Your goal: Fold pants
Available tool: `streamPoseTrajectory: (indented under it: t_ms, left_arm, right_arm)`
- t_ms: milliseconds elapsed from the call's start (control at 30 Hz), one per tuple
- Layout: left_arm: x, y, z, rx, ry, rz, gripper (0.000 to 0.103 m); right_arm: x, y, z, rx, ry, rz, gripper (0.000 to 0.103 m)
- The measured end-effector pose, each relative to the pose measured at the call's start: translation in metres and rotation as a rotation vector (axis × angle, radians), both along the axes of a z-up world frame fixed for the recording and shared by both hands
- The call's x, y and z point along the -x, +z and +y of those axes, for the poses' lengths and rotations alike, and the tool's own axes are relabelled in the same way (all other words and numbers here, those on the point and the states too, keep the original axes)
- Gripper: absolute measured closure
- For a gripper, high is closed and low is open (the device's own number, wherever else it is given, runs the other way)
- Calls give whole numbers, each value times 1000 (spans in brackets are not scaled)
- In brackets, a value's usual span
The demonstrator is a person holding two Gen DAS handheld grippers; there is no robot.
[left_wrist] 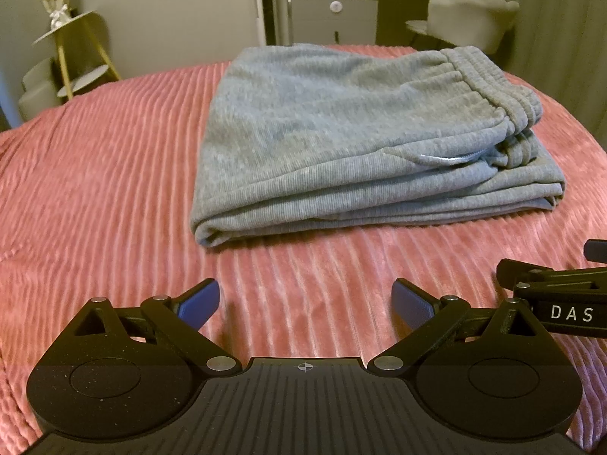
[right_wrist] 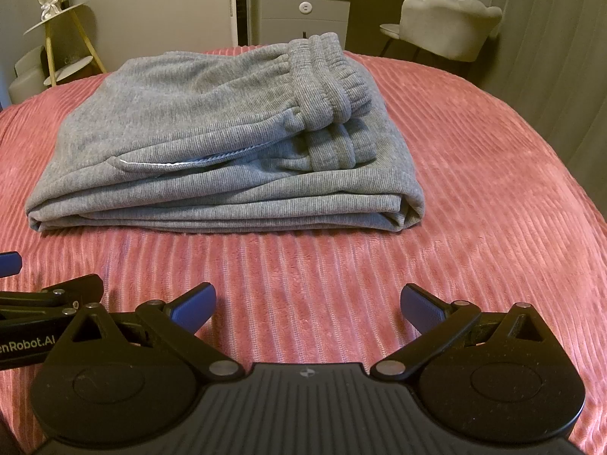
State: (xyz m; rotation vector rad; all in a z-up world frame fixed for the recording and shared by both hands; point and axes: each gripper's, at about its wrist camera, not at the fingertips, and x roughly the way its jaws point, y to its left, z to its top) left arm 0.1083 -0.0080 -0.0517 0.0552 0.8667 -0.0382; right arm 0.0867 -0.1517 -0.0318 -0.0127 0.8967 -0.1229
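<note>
Grey pants [left_wrist: 341, 132] are lying centre frame on the pink ribbed bed [left_wrist: 95, 174], stacked in several layers, waistband [right_wrist: 326, 79] riding on top at upper right. Folding is looking finished. Left gripper [left_wrist: 305, 303] and right gripper [right_wrist: 308, 305] are hovering near the lower edge, jaws apart, holding nothing. Next move, if any: squaring the loose waistband layer.

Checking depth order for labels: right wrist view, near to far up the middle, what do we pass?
Open right gripper → pink ribbed bedspread → folded grey fleece pants, waistband on top → grey drawer cabinet by the far wall.
</note>
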Motion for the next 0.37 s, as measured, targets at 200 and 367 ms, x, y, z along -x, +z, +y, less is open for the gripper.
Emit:
streamPoseTrajectory:
  t_ms: [200, 367]
  left_arm:
    - [0, -1, -1, -2, 0, 3, 3]
    - [-1, -2, -1, 0, 2, 9, 3]
  right_arm:
    - [0, 0, 0, -1, 0, 0, 0]
    - [0, 0, 0, 0, 0, 0, 0]
